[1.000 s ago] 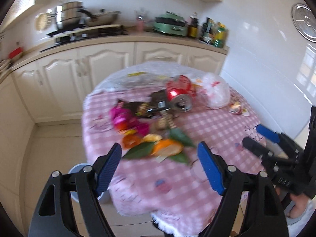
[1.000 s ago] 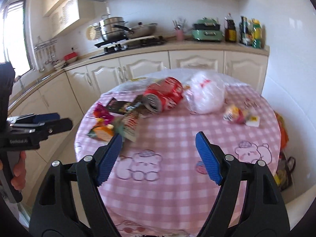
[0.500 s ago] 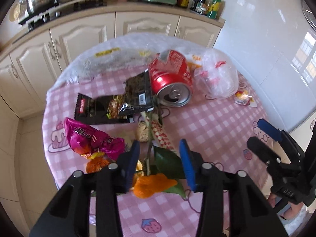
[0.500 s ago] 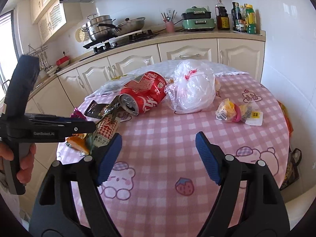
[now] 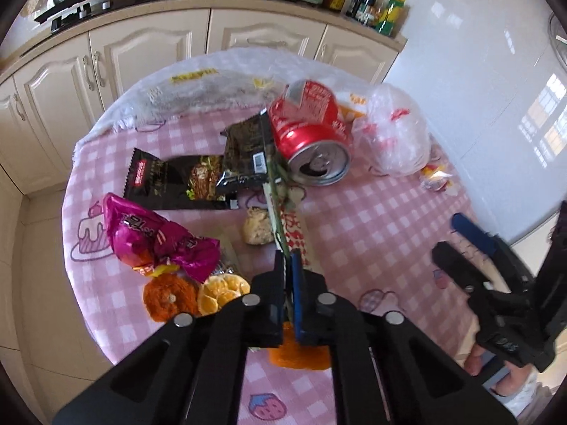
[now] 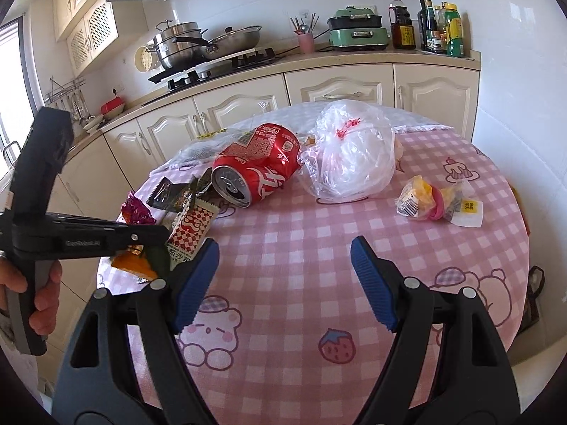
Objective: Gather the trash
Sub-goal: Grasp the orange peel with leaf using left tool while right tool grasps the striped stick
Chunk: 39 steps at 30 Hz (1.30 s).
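Crinkled checkered wrapper (image 6: 191, 226), dented can (image 5: 312, 138)

left tool (image 5: 288, 265) clamps a green leaf (image 5: 287, 308).

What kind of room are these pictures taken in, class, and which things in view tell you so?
Most likely a home kitchen: a gas hob with steel pots sits on a counter over cream cabinets, with sauce bottles alongside. A round table in a pink checked cloth stands in front.
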Tool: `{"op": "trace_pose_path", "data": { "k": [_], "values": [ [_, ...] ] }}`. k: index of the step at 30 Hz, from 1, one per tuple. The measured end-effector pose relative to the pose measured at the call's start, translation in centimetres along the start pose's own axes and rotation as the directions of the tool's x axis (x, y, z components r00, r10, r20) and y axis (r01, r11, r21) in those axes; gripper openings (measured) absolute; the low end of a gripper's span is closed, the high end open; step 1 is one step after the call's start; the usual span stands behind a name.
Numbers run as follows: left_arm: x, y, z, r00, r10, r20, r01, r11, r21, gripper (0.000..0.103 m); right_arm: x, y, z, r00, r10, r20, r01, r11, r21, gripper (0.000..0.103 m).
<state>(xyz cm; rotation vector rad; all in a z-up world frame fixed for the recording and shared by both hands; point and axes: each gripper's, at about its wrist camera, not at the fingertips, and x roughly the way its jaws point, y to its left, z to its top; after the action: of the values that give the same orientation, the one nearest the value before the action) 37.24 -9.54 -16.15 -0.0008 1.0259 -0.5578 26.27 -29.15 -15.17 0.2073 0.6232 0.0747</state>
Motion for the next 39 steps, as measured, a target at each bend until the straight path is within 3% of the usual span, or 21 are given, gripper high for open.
{"op": "trace_pose_path", "data": {
  "k": [5,12,17,20,26,27,28,30,31,32,36,39],
  "values": [
    [-2.6,0.4,-0.7,0.998,-0.007,0.064,0.01,0.999,-0.044,0.004,0.1,1.0,0.1,1.0,0.02,-0.003,-0.02,1.0,-0.011,0.076],
    [-7.7,0.9,-2.1,0.982,-0.011,0.189,0.029,0.996,-0.09,0.004,1.6,3.7,0.5,0.997,0.069,-0.037,-0.07,0.997,-0.028,0.076],
    [-11.7,1.9,-3.4,0.953,0.095,0.288,-0.06,0.99,-0.128,0.004,3.7,6.2,0.5,0.991,0.097,-0.093,-0.101,0.994,-0.037,0.076],
    [-12.8,3.2,-3.9,0.936,0.168,0.308,-0.123,0.98,-0.158,0.004,5.1,7.9,0.7,0.987,0.096,-0.127,-0.103,0.993,-0.055,0.076],
    [-13.0,6.3,-4.7,0.936,0.197,0.291,-0.133,0.965,-0.224,0.004,8.1,9.0,0.8,0.976,0.053,-0.21,-0.058,0.998,-0.021,0.075],
    [-13.0,6.5,-4.9,0.937,0.196,0.289,-0.133,0.965,-0.226,0.004,8.4,8.9,0.8,0.976,0.047,-0.213,-0.052,0.999,-0.016,0.068],
    [-13.0,6.7,-4.9,0.937,0.197,0.287,-0.134,0.965,-0.226,0.004,8.6,8.7,0.7,0.974,0.038,-0.223,-0.042,0.999,-0.015,0.054],
    [-13.0,7.4,-5.2,0.937,0.201,0.285,-0.135,0.963,-0.234,0.004,8.8,8.5,0.7,0.971,0.049,-0.233,-0.053,0.999,-0.008,0.046],
    [-12.9,7.7,-5.4,0.939,0.195,0.284,-0.129,0.963,-0.237,0.004,8.7,8.5,0.7,0.97,0.048,-0.237,-0.053,0.999,-0.013,0.032],
    [-12.9,7.9,-5.6,0.94,0.191,0.283,-0.124,0.963,-0.239,0.004,8.6,8.5,0.7,0.971,0.04,-0.234,-0.046,0.999,-0.018,0.031],
    [-12.8,8.5,-6.1,0.942,0.18,0.283,-0.112,0.964,-0.242,0.004,7.8,8.0,0.7,0.97,0.033,-0.239,-0.043,0.998,-0.035,0.007],
    [-13.1,9.2,-6.7,0.942,0.175,0.286,-0.102,0.962,-0.253,0.004,6.3,7.2,0.6,0.976,0.031,-0.217,-0.036,0.999,-0.019,0.007]
  ]
}}
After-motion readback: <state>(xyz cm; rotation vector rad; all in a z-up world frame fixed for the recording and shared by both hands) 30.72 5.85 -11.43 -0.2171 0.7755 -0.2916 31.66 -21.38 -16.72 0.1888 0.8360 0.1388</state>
